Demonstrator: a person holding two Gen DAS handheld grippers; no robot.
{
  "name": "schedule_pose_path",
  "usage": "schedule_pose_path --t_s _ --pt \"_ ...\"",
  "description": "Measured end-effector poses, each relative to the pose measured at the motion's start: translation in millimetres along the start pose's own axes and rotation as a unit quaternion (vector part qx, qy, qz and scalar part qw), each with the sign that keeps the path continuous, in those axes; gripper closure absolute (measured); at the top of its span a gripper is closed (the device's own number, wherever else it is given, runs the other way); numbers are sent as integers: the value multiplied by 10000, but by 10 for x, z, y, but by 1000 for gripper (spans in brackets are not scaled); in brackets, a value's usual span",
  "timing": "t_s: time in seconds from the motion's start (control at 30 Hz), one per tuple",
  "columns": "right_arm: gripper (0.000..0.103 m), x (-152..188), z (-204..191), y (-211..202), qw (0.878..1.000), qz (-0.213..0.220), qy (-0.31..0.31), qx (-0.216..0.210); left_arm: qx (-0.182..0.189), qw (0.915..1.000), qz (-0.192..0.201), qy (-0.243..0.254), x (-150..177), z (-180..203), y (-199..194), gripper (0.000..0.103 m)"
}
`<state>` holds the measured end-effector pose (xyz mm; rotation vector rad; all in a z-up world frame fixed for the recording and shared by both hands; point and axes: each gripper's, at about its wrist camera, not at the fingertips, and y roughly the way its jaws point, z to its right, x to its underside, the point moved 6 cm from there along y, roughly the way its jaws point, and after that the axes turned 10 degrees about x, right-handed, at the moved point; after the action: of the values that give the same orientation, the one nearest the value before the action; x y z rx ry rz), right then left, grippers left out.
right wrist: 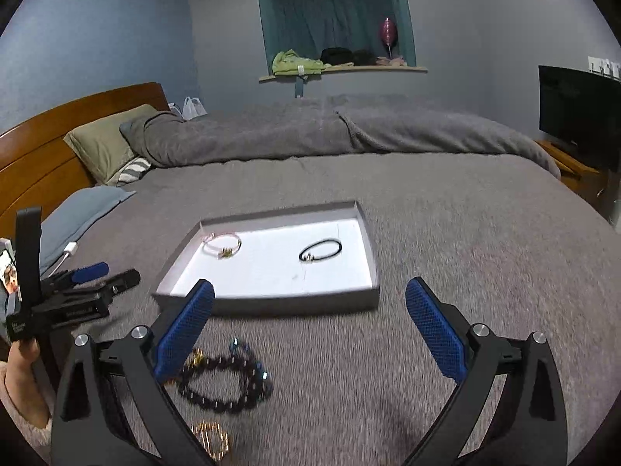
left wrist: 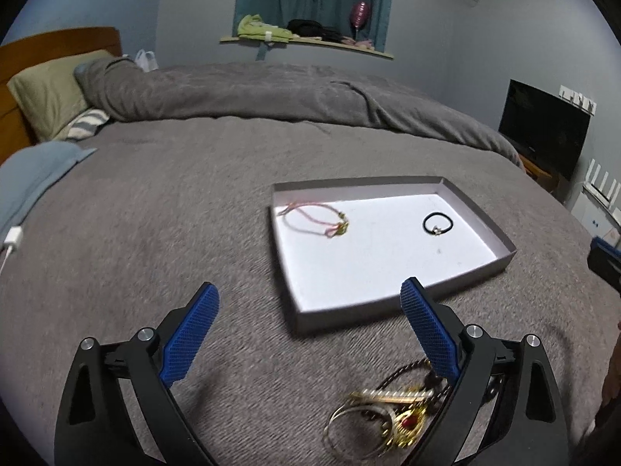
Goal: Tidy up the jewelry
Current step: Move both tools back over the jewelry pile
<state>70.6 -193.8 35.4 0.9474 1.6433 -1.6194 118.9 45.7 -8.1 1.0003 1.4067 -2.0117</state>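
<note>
A big bed with a fuzzy grey blanket (right wrist: 446, 240) fills a blue-walled room, with one black TV screen (right wrist: 578, 116) at the side. One flat grey cardboard tray with a white floor (left wrist: 500, 237) lies on the bed. Inside it, well apart, are two things: one pink string bracelet (left wrist: 310, 219) and one thin black band (left wrist: 438, 224). One dark bead bracelet (right wrist: 221, 382) and some gold pieces lie on the blanket. The left gripper (left wrist: 308, 299) and right gripper (right wrist: 310, 295) have jaws wide open, holding nothing.
</note>
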Motion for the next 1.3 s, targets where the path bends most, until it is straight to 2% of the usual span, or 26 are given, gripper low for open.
schedule_pose_path --t_s 0.23,0.37,0.5,0.8,0.93,1.07,1.3 --pt "6 440 -14 -70 9994 -161 -215 -207 -125 9998 -165 -14 359 -145 -137 9" --pt "6 707 -85 -48 9977 -329 -413 -424 52 9985 -533 82 638 -85 -143 9" --pt "6 814 -170 -84 9960 -338 -650 -510 91 9979 -583 278 763 -5 -201 9" --pt "6 1088 -505 -94 9868 -640 -1106 -990 347 9961 -739 328 845 97 -59 9" --pt "6 1158 -601 -106 9848 -620 -1256 -1023 346 9952 -778 482 849 156 3 9" --pt "6 1182 -603 -60 9848 -738 -1155 -1065 304 9952 -764 540 831 183 20 9" --pt "17 1198 -659 -54 9840 -739 -1230 -1059 496 9944 -792 497 827 266 67 11"
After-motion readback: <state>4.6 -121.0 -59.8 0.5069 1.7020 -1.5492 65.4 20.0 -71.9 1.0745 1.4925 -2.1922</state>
